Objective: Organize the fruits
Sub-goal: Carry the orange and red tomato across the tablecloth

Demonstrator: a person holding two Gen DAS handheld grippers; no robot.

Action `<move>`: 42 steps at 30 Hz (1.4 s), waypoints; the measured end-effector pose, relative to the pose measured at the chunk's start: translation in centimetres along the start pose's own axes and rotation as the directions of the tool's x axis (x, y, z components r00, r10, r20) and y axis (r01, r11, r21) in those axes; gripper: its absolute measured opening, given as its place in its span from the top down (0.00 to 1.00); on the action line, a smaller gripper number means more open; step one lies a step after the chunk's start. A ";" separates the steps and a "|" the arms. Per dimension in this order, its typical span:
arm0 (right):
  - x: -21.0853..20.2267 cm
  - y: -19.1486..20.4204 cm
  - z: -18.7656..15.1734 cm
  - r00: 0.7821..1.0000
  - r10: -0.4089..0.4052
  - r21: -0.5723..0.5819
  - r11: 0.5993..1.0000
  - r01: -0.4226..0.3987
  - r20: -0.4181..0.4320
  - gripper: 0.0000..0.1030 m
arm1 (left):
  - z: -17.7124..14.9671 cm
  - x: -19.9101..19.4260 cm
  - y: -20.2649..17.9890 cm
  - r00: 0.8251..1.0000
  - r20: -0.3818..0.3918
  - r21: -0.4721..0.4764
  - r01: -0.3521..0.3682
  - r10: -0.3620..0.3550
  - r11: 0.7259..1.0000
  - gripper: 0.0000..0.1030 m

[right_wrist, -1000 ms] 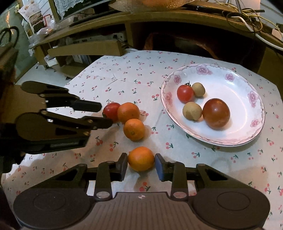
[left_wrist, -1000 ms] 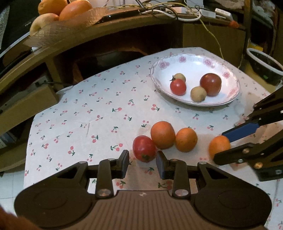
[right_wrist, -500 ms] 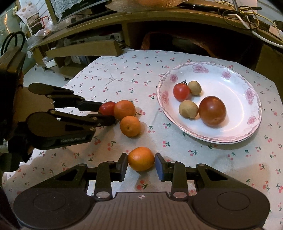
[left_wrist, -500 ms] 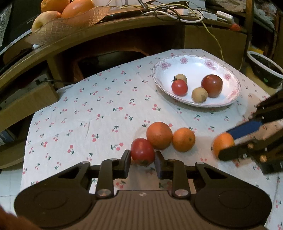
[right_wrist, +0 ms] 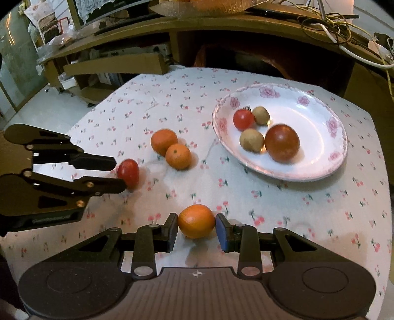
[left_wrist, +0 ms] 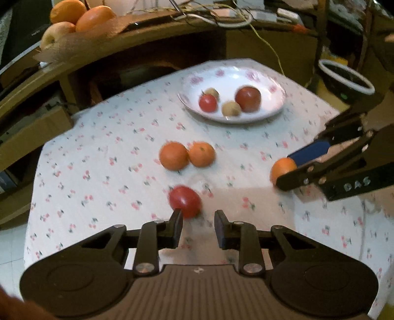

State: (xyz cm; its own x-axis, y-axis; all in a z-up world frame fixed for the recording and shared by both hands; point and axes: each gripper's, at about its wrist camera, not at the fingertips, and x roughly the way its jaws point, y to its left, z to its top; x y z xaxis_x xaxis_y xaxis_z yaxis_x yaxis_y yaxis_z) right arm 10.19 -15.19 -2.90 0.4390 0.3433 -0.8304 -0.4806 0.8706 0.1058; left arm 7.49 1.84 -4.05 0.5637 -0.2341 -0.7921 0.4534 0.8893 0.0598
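My left gripper [left_wrist: 198,219] is open; a red tomato [left_wrist: 184,201] lies on the cloth just ahead of its left finger, apart from the two oranges [left_wrist: 173,156]. In the right wrist view the left gripper [right_wrist: 118,173] has the tomato [right_wrist: 128,173] at its tips. My right gripper [right_wrist: 196,227] is shut on an orange [right_wrist: 196,220], also seen in the left wrist view [left_wrist: 283,169]. A flowered white plate [right_wrist: 327,152] holds a small tomato, a dark tomato and two small brown fruits.
Two oranges [right_wrist: 171,147] lie side by side mid-table on the cherry-print cloth. A wooden desk [left_wrist: 147,37] with cables and a fruit basket [left_wrist: 73,22] stands behind. A bin [left_wrist: 344,76] sits at the far right. The table edge is close at the left.
The left gripper pulled back and the red tomato moved with it, away from the two oranges. The right gripper closed on the single orange and holds it.
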 end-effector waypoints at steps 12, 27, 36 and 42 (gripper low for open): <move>-1.8 0.4 -2.4 0.999 -0.035 0.028 0.999 0.035 -0.006 0.68 | -0.2 -1.1 2.1 0.998 0.002 -0.115 -0.063 0.064 0.991 0.61; -0.5 0.5 -2.3 0.999 -0.037 0.007 0.999 0.037 -0.011 0.67 | 0.7 2.4 2.8 0.998 0.004 -0.168 -0.063 0.065 0.984 0.59; -0.6 0.5 -2.3 0.999 -0.036 -0.014 0.999 0.036 -0.016 0.68 | 0.5 1.9 1.9 0.999 0.001 -0.131 -0.047 0.047 0.990 0.66; -0.8 0.6 -2.4 0.999 -0.046 -0.018 0.999 0.045 -0.010 0.68 | 0.9 1.3 1.1 1.000 0.014 -0.123 -0.024 0.026 0.992 0.66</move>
State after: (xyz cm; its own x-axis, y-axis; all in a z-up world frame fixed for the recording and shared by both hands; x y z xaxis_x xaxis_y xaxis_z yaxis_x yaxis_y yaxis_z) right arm 7.75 -15.76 -3.47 0.4528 0.2997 -0.8397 -0.4734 0.8789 0.0584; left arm 9.38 2.19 -4.47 0.5848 -0.2166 -0.7817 0.3517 0.9361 0.0038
